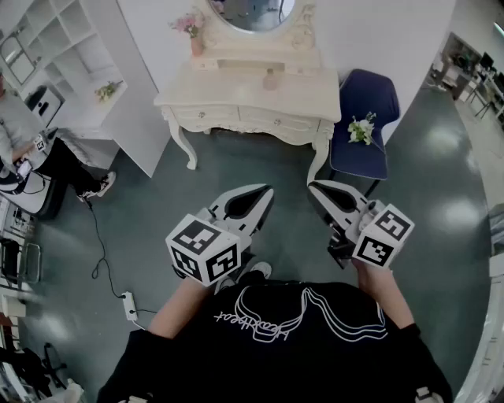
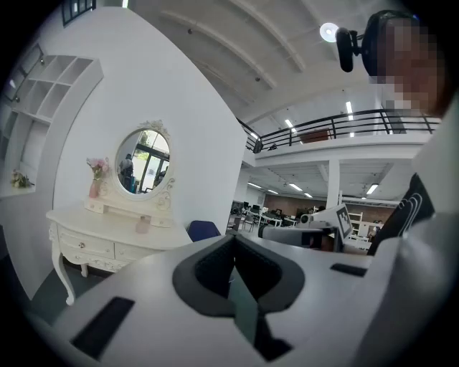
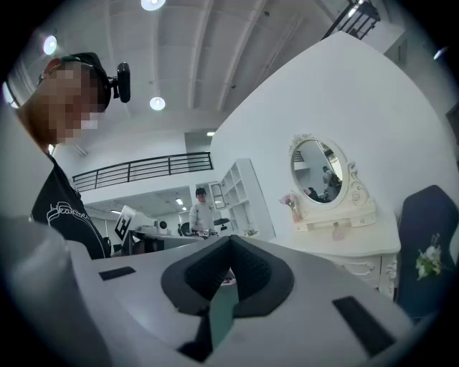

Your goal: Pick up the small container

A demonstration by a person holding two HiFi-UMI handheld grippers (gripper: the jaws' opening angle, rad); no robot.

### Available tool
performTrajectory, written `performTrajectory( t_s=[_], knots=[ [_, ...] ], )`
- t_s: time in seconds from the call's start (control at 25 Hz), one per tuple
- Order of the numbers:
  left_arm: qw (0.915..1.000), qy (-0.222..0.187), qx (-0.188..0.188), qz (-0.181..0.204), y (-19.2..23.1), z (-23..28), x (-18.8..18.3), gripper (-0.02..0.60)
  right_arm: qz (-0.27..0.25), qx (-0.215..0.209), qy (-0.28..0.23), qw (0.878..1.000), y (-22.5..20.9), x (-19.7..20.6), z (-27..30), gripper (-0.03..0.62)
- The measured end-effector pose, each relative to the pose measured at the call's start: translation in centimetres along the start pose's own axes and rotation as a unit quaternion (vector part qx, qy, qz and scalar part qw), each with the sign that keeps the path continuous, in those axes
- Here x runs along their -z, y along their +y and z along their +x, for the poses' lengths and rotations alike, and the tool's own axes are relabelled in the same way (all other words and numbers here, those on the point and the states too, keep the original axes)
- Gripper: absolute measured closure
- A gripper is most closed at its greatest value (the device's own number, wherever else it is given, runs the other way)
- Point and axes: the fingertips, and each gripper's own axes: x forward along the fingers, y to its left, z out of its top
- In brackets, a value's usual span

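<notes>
Thing: small container (image 1: pixel 270 79), pale pink, finer details too small to tell.
Pose: upright.
Place: on the cream surface (image 1: pixel 236 90), toward its back, in front of the oval mirror (image 1: pixel 256 12).
Contact: untouched, standing alone.

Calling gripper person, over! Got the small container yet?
Left hand-held gripper shut, empty. Right hand-held gripper shut, empty. Small container untouched on dressing table, out ahead. Nothing in the way.

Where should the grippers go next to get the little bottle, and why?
Probably a step forward toward the table. The container stands on it, below the mirror, far beyond the left gripper and the right gripper, which are over the floor. Both are shut and empty, so opening one would come afterwards.
</notes>
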Motion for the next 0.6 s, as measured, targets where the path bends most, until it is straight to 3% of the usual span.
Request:
performTrajectory(
  t_s=[0.32, 0.6],
  knots=[
    [0.9999, 0.003, 0.002, 0.012, -2.3, 0.9, 0.0, 0.580, -0.003, -0.007, -0.002, 1.000, 0.2, -0.2, -1.9, 0.589],
    [0.9999, 0.004, 0.003, 0.014, -0.2, 1.0, 0.8, 0.580, 0.005, 0.001, 0.003, 1.000, -0.9, 1.0, -0.3, 0.589]
  ],
)
